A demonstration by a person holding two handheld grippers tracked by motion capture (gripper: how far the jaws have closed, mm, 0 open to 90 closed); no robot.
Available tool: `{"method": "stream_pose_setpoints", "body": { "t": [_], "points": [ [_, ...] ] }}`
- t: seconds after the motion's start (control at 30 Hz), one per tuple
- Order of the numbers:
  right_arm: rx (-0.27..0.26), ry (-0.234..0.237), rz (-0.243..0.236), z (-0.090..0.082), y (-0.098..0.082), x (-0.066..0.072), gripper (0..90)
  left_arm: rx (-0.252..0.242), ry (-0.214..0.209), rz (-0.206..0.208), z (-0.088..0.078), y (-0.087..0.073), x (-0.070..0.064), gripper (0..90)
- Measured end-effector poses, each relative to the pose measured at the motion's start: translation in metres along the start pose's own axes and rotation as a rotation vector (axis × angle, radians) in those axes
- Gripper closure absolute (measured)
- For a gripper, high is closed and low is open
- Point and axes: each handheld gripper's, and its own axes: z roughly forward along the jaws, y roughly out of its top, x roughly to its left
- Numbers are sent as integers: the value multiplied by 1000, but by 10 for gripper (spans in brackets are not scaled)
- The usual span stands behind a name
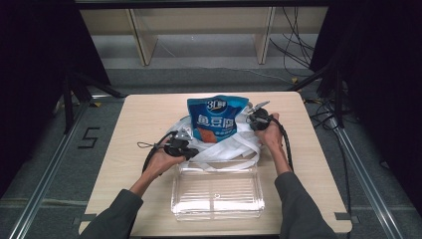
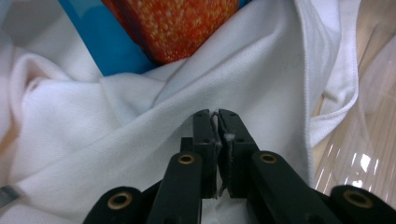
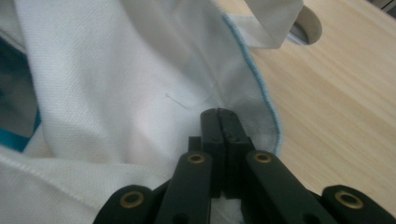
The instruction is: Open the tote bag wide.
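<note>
A blue snack bag (image 1: pixel 217 117) with an orange picture stands inside a white cloth bag (image 1: pixel 224 147) at the middle of the table. My left gripper (image 1: pixel 186 137) is at the cloth bag's left edge. In the left gripper view its jaws (image 2: pixel 216 116) are shut on a fold of the white cloth (image 2: pixel 93 135), just below the snack bag (image 2: pixel 140 42). My right gripper (image 1: pixel 256 115) is at the bag's right edge. In the right gripper view its jaws (image 3: pixel 219 114) are shut on the white cloth (image 3: pixel 116 84) near a blue-stitched hem.
A clear plastic container (image 1: pixel 217 196) lies on the wooden table (image 1: pixel 144 114) just in front of the cloth bag, between the person's forearms; its edge (image 2: pixel 369 140) shows beside the left gripper. Bare tabletop (image 3: pixel 336 93) lies right of the right gripper. Cables trail off both grippers.
</note>
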Motion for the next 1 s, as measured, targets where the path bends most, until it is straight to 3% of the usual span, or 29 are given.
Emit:
{"method": "stream_pose_setpoints", "body": {
  "t": [0.03, 0.07, 0.13, 0.17, 0.2, 0.23, 0.27, 0.3, 0.37, 0.4, 0.43, 0.47, 0.53, 0.6, 0.63, 0.67, 0.7, 0.73, 0.83, 0.87, 0.9, 0.93, 0.97, 1.0],
  "points": [
    [0, 0, 0, 0, 0, 0, 900, -6, 4, 4, -2, 2, 0, 848],
    [-62, 48, -5, -12, 2, 0, 900, -34, 10, -6, -7, 6, 0, 834],
    [-89, 68, 16, -20, 3, 2, 900, -51, 14, -11, -10, 8, 1, 826],
    [-123, 104, 35, -25, 4, 6, 900, -73, 19, -17, -13, 11, 3, 826],
    [-101, 184, 13, -34, 5, 12, 899, -94, 24, -30, -16, 13, 5, 818],
    [-86, 197, 0, -37, 6, 17, 900, -133, 42, -41, -24, 17, 9, 817],
    [-86, 197, 0, -37, 6, 17, 900, -133, 42, -41, -24, 17, 9, 814],
    [-84, 205, -53, -43, 4, 23, 900, -160, 71, -57, -32, 17, 17, 813],
    [-83, 214, -76, -49, 3, 26, 900, -164, 87, -75, -35, 16, 21, 812],
    [-58, 207, -89, -61, -2, 31, 900, -171, 123, -106, -38, 13, 30, 812],
    [-58, 207, -89, -61, -2, 31, 900, -171, 123, -106, -38, 13, 30, 812],
    [-31, 221, -129, -64, -10, 33, 900, -170, 117, -132, -38, 11, 35, 813],
    [-3, 218, -118, -67, -18, 37, 900, -157, 157, -176, -35, 2, 49, 816],
    [-13, 224, -142, -67, -21, 36, 900, -156, 160, -197, -34, -2, 53, 820],
    [-4, 234, -125, -68, -26, 39, 900, -137, 169, -196, -33, -6, 57, 820],
    [-1, 235, -103, -67, -32, 43, 900, -138, 175, -222, -29, -11, 61, 825],
    [-32, 234, -133, -61, -39, 42, 900, -130, 171, -229, -27, -14, 64, 837],
    [7, 248, -113, -52, -48, 46, 900, -133, 146, -268, -19, -22, 67, 849],
    [12, 247, -100, -46, -51, 47, 900, -118, 171, -240, -14, -21, 64, 854],
    [3, 238, -142, -48, -48, 44, 900, -118, 171, -240, -14, -21, 64, 853],
    [3, 238, -142, -48, -48, 44, 900, -102, 175, -212, -16, -20, 64, 853],
    [-13, 233, -122, -57, -46, 47, 900, -138, 174, -237, -19, -18, 62, 842],
    [-13, 233, -122, -57, -46, 47, 900, -138, 174, -237, -19, -18, 62, 838],
    [-38, 206, -112, -66, -43, 44, 900, -167, 172, -234, -24, -15, 62, 837]
  ]
}}
